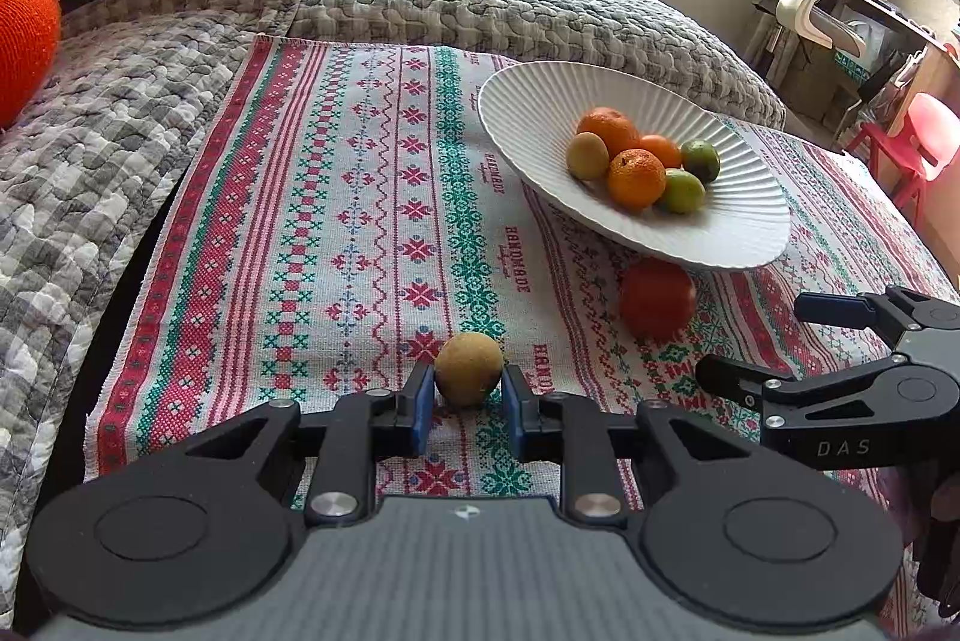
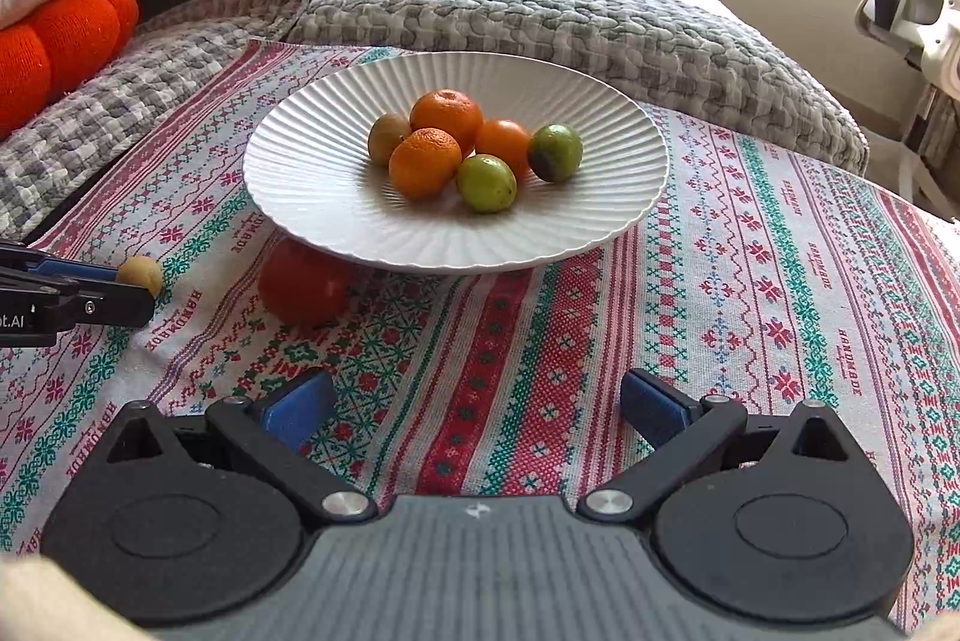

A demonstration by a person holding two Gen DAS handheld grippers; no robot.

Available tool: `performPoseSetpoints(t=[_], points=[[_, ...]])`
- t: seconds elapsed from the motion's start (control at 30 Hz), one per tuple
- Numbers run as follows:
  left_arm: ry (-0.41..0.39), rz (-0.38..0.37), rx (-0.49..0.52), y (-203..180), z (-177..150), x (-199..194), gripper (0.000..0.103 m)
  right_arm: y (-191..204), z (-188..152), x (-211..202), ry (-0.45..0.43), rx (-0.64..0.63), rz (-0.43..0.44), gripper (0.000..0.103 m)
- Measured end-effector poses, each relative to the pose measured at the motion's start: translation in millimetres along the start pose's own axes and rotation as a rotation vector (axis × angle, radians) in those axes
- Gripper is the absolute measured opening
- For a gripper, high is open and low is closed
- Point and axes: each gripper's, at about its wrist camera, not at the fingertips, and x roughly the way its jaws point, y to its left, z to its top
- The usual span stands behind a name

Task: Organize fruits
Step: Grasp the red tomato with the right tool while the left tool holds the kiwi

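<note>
1. Gripping the brown fruit (image 1: pixel 469 368), the left gripper (image 1: pixel 467 395) has its blue pads (image 1: pixel 423 410) closed against the fruit's two sides, low down near the cloth (image 1: pixel 360 197).
2. The hold sits toward the near half of the fruit, so the grip appears shallow. Judged from this, keep the squeeze steady and avoid jerks, since a round fruit can roll out forward.
3. The right gripper (image 2: pixel 477 410) stands wide apart with nothing between its fingers. It hovers over the cloth, near the plate's front edge.
4. The red fruit (image 2: pixel 303 284) lies on the cloth, tucked partly under the plate's near rim. It sits between the two grippers and is the likely pick for the right gripper.
5. The plate (image 2: pixel 312 173) sits beyond, on the cloth. It holds six fruits bunched at its centre: three orange, two green, one brownish.
6. Recommended handling for the step in hand:
   - Lift the brown fruit straight up before moving sideways, so it clears the rim.
   - Carry it over the bare ribbed area on the left of the plate, away from the pile.
   - Lower it until it nearly touches, then open, so it does not roll or knock the other fruits.
7. Keep the right gripper clear of the left one's path to the plate.
</note>
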Motion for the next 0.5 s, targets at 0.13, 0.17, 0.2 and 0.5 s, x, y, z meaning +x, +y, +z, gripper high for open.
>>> performPoseSetpoints(t=[0.13,0.17,0.2,0.5], points=[[0.004,0.006,-0.007,5.9,0.7,-1.6,0.012,14.2,2.8,3.2,-0.005,-0.012,0.03,0.1],[0.005,0.007,-0.009,7.1,0.7,-2.2,0.012,17.4,3.5,4.5,-0.008,-0.016,0.037,0.1],[0.006,0.009,-0.01,7.7,0.8,-2.4,0.012,20.3,3.8,5.3,-0.011,-0.021,0.04,0.099],[0.009,0.006,-0.013,10.7,-1.2,-4.9,0.012,36.2,11.3,10.8,-0.037,-0.032,0.056,0.081]])
